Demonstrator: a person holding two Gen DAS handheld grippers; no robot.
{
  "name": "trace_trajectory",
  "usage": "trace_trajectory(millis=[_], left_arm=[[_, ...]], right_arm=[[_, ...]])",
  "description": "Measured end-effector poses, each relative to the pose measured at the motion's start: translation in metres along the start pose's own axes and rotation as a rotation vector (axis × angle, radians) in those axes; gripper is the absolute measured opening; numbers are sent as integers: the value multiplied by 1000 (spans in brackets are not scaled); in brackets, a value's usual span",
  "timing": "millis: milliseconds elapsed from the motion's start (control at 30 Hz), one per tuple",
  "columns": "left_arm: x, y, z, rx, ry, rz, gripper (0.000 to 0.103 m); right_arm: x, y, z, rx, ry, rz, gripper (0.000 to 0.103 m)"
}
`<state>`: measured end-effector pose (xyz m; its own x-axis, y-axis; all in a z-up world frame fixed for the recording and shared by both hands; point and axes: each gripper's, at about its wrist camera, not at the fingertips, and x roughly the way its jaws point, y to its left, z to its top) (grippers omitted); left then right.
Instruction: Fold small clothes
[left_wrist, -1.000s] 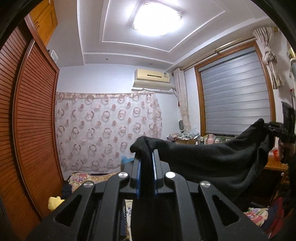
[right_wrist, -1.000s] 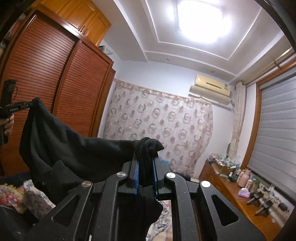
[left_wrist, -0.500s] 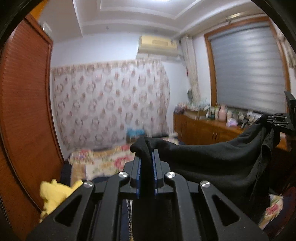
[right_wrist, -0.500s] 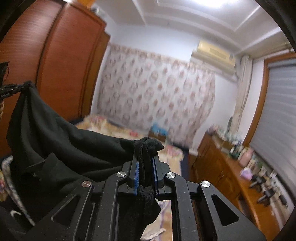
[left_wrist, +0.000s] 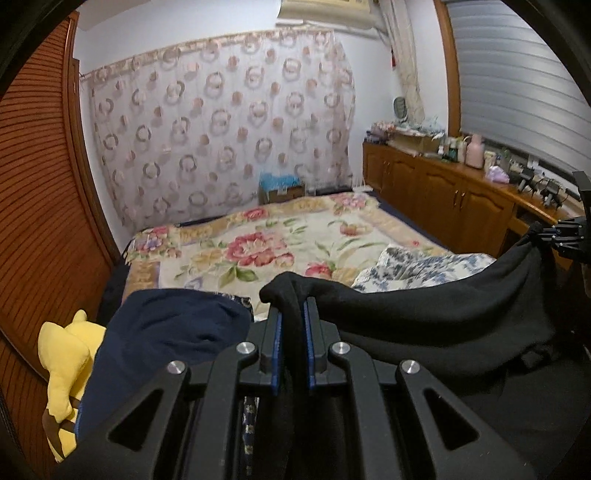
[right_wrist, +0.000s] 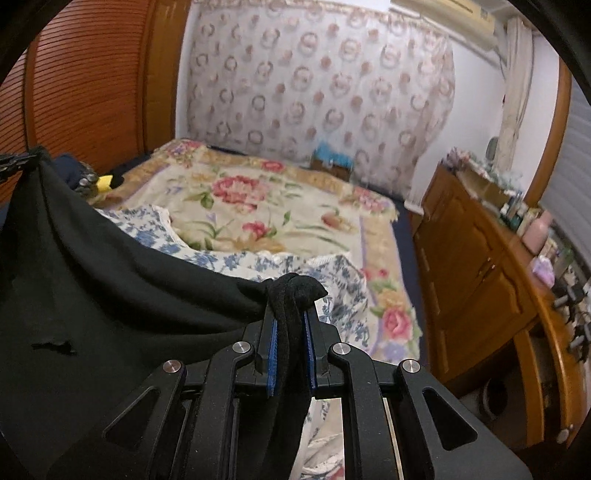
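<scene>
— What do you have in the left wrist view?

— My left tongs (left_wrist: 291, 314) are clamped on a bunched corner of the black garment (left_wrist: 436, 306), the cloth pinched between the blue pads (left_wrist: 276, 347). From there the garment runs off to the right of the tongs and hangs in a sagging span up to the right tongs (left_wrist: 554, 236), which I see at the far right edge gripping the other corner. Just left of my fingers lies a dark blue piece of clothing (left_wrist: 166, 332), and further left a yellow plush toy (left_wrist: 70, 354). Ahead of the tongs is the bed with its flowered blanket (left_wrist: 258, 243); a blue-and-white flowered cloth (left_wrist: 413, 266) lies behind the garment's top edge. A wooden cabinet (left_wrist: 443, 195) stands ahead to the right.

— And the right wrist view?

— My right tongs (right_wrist: 291, 314) are closed on a knot of the same black garment (right_wrist: 110, 280), with a strip of it hanging down between the fingers. The cloth stretches away to the left and upward to the left tongs (right_wrist: 14, 162), just visible at the left edge holding the far corner. The blue-and-white cloth (right_wrist: 258, 266) lies straight ahead of my fingers, under the garment's upper edge, and the flowered blanket (right_wrist: 277, 206) spreads beyond it. The cabinet (right_wrist: 472, 266) is on my right.
</scene>
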<state>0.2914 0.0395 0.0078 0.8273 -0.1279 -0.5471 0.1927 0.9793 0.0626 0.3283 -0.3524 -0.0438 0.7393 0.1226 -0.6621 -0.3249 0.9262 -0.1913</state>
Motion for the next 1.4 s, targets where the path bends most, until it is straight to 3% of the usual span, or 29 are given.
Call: trace_trajectory(millis=[133,200,233,300,400,600,933,1233,1300,1400], left_arm=[[21,5,-4,-16,56,-6,12],[25,7,-8,-21,78,-10,14],[24,7,-9,-24,85,-11,14],[21,5,-13,-28,96,-24,24],[7,3,-22,-35,105,-66,39],[-26,-12,-53,-25,143,-109,51],[-59,-47,-120,-16,222,-148,55],[-56,-41,-146,-66,285,-115,55],[-54,-39,-148,-85,292,-112,55],[-53,-35,-152,-117,296,-118,55]], right_arm=[[23,-1,1,13,35,-2,11],[31,-3,-1,34,57,-23,28],[34,-4,-3,47,68,-35,31],[35,-5,-7,79,76,-30,44],[25,4,-13,87,70,-27,51],[1,30,-29,98,55,27,52],[-34,106,-64,38,57,147,52],[-35,139,-91,-24,110,138,51],[-31,143,-94,-42,125,124,40],[-29,144,-93,-40,125,131,39]])
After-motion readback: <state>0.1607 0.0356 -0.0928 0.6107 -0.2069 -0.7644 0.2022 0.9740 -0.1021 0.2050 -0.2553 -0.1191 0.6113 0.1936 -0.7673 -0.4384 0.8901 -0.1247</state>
